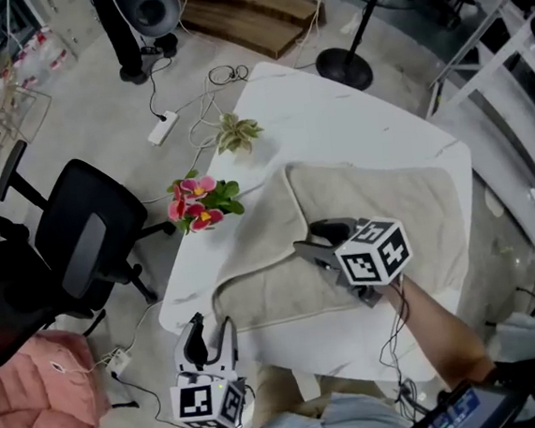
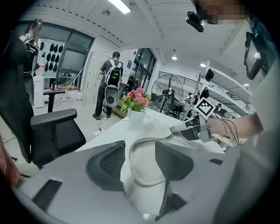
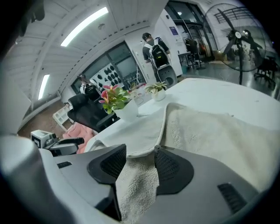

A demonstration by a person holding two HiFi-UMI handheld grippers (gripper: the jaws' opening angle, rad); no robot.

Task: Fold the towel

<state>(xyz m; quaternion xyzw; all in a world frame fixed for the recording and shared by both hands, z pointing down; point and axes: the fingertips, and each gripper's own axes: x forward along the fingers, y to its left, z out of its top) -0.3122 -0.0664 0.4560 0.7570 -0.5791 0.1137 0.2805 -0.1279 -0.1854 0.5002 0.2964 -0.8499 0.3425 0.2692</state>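
Two grippers are in play, and both sets of fingers stand apart. Nearest the person, the left gripper (image 1: pixel 212 327) hovers just off the worktop's (image 1: pixel 334 117) near edge, angled downward. Nothing is clamped there. Its own view looks through the open gap at the towel's (image 1: pixel 380 207) rounded near corner, which lies just ahead of the fingertips with its corded hem looping across.

Further in and to the right of those fingers, the right gripper (image 1: pixel 310 240) is down on the towel itself. The right gripper view shows fluffy pile filling the space between the two fingers, while the pads sit wide and are not pinching it. A hemmed edge crosses right at the fingertips. From there the hem runs straight away from them toward the far side, and the cream cloth is spread flat to the right of the fingers over most of the white worktop.

Beyond and left of the right fingers, a pot of pink flowers (image 1: pixel 199 202) stands at the worktop's edge, just clear of the towel. Further along the same edge sits a small green plant (image 1: pixel 236 132).

Off to the left of both grippers, a black office chair (image 1: pixel 86 240) is on the floor with a pink cushion (image 1: pixel 39 385) near it. Far ahead, a fan's round base (image 1: pixel 343 67) sits past the worktop's corner.
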